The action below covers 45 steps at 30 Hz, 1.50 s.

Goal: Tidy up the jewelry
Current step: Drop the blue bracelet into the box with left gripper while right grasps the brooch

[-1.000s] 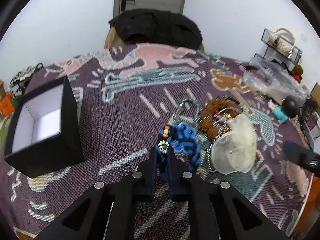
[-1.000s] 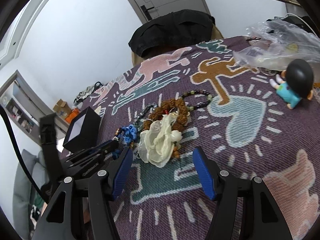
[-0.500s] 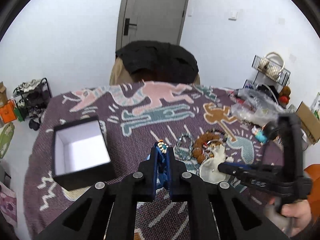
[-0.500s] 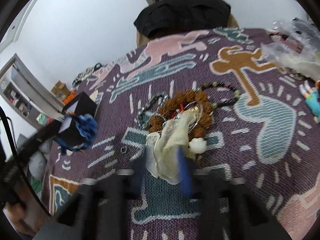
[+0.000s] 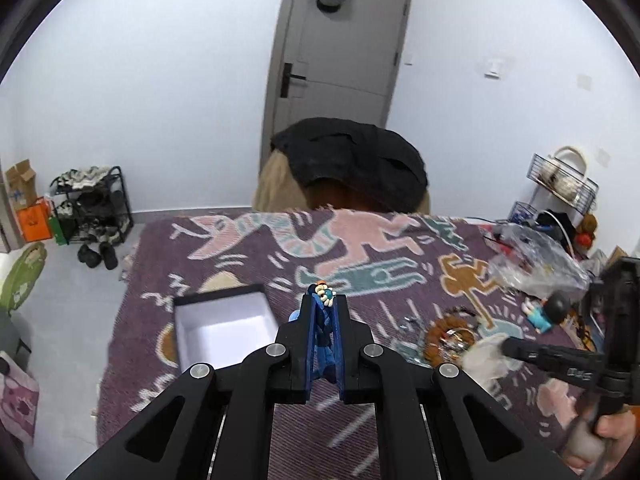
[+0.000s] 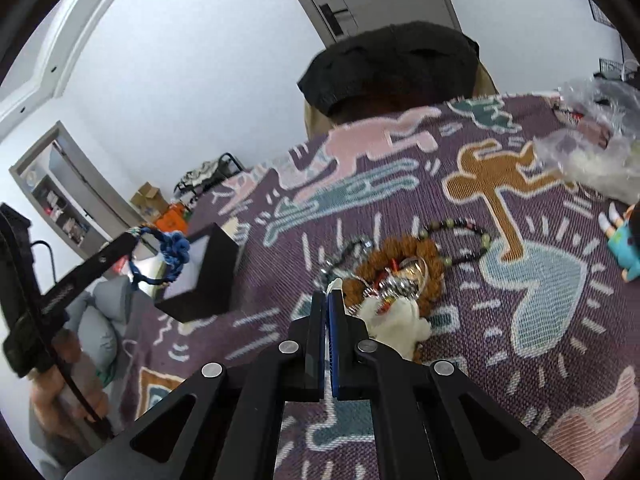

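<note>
We went left to right. Far left in the right wrist view, the left gripper (image 6: 134, 236) was up in the air with its fingers clamped on the blue knotted cord bracelet (image 6: 174, 249); the bracelet dangled in front of the black box (image 6: 208, 276), above table level. In the left wrist view the same bracelet (image 5: 322, 320) sat pinched between the narrow blue pads, bead charm poking out at the tips. The box (image 5: 222, 326), open and white inside, sat on the patterned purple tablecloth (image 5: 248, 240) just left of the fingers.

Mid-table we saw the rest of the pile: a brown bead bracelet (image 6: 404, 268) with silver rings on top of it, a dark bead bracelet (image 6: 456, 236) just behind it, and a cream organza pouch (image 6: 396, 326) touching the brown one on the near side.

The right gripper (image 6: 329, 300) had its fingers nearly together, with a thin bit of the pouch's white fabric at the tips; we could not tell for sure that it was gripped.

Far right: a small doll in a teal outfit (image 6: 624, 240) and a clear plastic bag (image 6: 596, 148), both well apart from the jewelry.
</note>
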Each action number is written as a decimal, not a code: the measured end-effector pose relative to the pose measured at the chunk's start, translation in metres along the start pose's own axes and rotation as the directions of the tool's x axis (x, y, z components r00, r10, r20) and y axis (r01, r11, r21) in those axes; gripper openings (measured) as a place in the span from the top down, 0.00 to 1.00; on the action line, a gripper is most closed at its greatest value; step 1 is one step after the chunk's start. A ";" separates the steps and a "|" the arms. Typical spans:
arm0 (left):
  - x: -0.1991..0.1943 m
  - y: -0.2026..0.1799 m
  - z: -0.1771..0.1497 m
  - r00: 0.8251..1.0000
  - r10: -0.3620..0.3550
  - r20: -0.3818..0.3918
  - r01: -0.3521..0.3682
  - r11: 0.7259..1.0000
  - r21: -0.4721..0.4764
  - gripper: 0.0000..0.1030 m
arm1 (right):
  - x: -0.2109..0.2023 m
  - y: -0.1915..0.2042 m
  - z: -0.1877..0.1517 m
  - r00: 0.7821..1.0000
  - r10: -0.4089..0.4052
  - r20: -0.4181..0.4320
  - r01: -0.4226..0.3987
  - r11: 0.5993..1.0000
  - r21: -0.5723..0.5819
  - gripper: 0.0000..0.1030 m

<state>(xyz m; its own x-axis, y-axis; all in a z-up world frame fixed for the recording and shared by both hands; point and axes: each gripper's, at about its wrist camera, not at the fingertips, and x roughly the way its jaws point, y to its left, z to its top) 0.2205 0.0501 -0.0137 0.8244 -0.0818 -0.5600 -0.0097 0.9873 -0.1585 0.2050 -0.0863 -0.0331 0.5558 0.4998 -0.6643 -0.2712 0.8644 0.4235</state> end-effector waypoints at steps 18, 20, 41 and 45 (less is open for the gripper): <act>0.008 0.063 -0.014 0.993 0.116 -0.007 -0.116 0.988 -0.097 0.13 | -0.021 0.086 0.040 0.992 0.081 0.096 -0.068 0.990 -0.126 0.97; -0.001 0.069 -0.015 0.992 0.123 0.001 -0.122 0.988 -0.096 0.13 | -0.017 0.097 0.044 0.990 0.103 0.092 -0.089 0.986 -0.141 0.97; -0.063 0.139 -0.040 0.982 0.187 0.040 -0.177 0.967 -0.185 0.13 | 0.076 0.201 0.053 0.978 0.206 -0.033 -0.208 0.948 -0.241 0.97; -0.063 0.142 -0.041 0.982 0.184 0.042 -0.173 0.966 -0.194 0.13 | 0.098 0.208 0.051 0.992 0.103 -0.067 -0.117 0.960 -0.253 0.87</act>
<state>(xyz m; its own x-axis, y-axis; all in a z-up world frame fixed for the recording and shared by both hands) 0.1439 0.1900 -0.0341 0.8317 0.1071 -0.5449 -0.2612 0.9413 -0.2137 0.2429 0.1398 0.0215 0.4710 0.5890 -0.6567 -0.5246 0.7855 0.3283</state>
